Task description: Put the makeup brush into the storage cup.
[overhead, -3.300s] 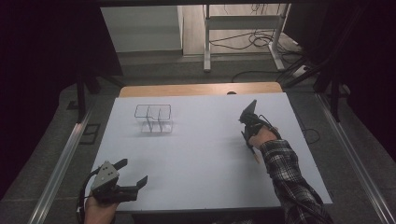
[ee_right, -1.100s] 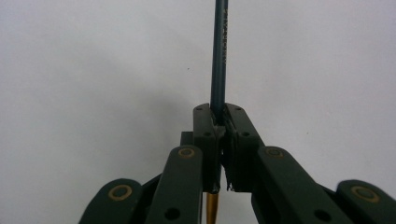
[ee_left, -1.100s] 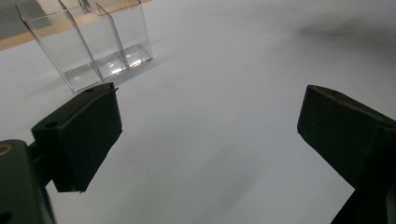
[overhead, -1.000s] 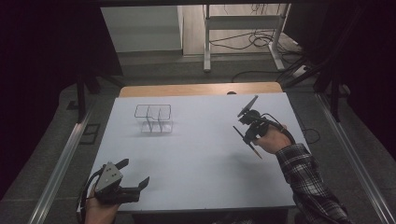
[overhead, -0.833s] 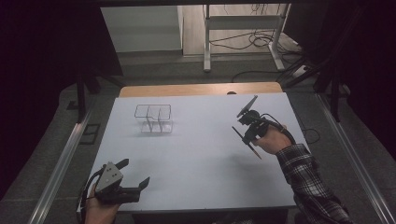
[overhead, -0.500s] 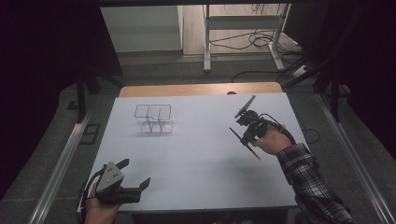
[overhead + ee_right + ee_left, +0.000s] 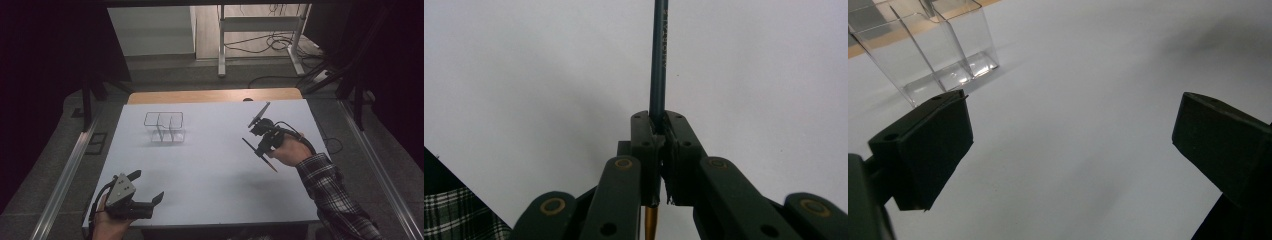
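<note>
You are gripping a dark pencil point(image 7: 658, 60) crosswise in your right hand-held gripper point(image 7: 263, 136) above the worktop point(image 7: 210, 170), while your left hand-held gripper point(image 7: 142, 192) is idling wide open; that thin pinch is risking the pencil pivoting or slipping out

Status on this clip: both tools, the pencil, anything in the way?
Left tool open, near table edge. Right tool shut on pencil, raised over the white table. Clear box far left, nothing between.

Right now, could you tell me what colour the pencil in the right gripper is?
Dark blue, with a gold band near its end; the pencil shows best in the right gripper view.
</note>
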